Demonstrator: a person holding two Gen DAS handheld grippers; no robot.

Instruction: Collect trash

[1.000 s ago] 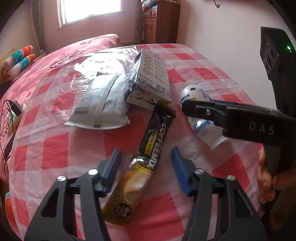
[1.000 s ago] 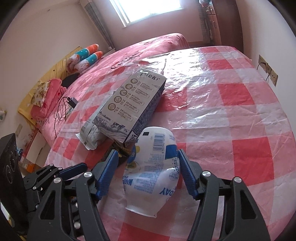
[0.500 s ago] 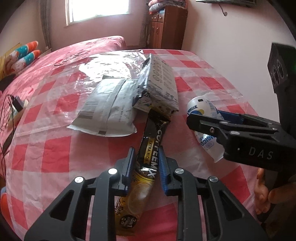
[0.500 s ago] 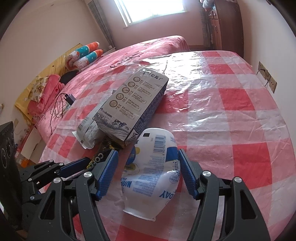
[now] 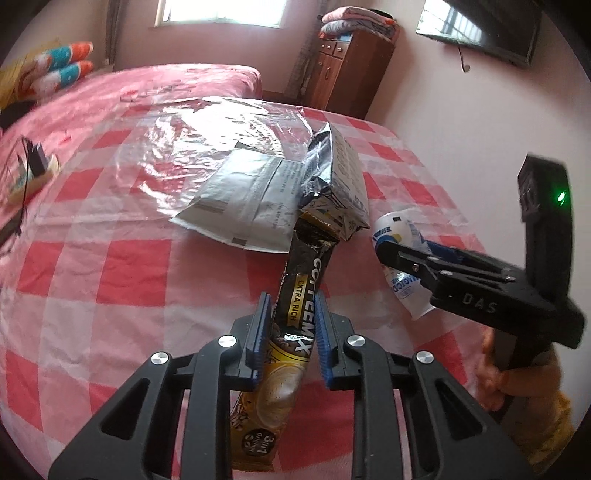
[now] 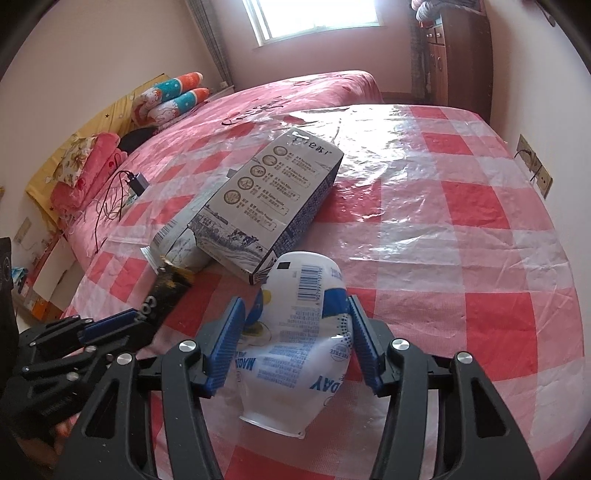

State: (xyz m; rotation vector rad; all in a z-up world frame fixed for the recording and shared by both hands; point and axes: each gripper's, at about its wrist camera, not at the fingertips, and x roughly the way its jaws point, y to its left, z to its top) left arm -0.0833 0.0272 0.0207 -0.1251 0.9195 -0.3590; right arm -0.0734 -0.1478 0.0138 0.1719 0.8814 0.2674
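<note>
Red-and-white checked plastic sheeting (image 6: 461, 229) covers the table where two hand-held black grippers with blue finger pads work among scattered packaging. The left gripper (image 5: 291, 334) is clamped on a black-and-gold Coffeemix instant-coffee sachet (image 5: 295, 314), its pads pressing both long edges; the sachet's printed lower end hangs below the fingers while its dark torn top tilts up toward the pile behind. The right gripper (image 6: 295, 343) straddles a crumpled white-and-blue plastic yoghurt cup (image 6: 299, 339) lying on its side on the sheeting, open mouth toward the camera; its jaws have just been closing, and both pads (image 6: 225, 347) now meet the cup's dented flanks. In the left wrist view the same cup (image 5: 400, 258) shows partly behind the right gripper's (image 5: 402, 254) black finger, with a person's hand (image 5: 495, 376) on the handle. Just behind the cup lies a grey-and-white printed milk carton (image 6: 273, 199), flat on its side, resting partly on a silver-white foil pouch (image 6: 177, 240). Beyond the table, a pink-covered bed (image 6: 295, 92) runs toward a bright window (image 6: 310, 18) and a brown wooden cabinet (image 5: 347, 70).
</note>
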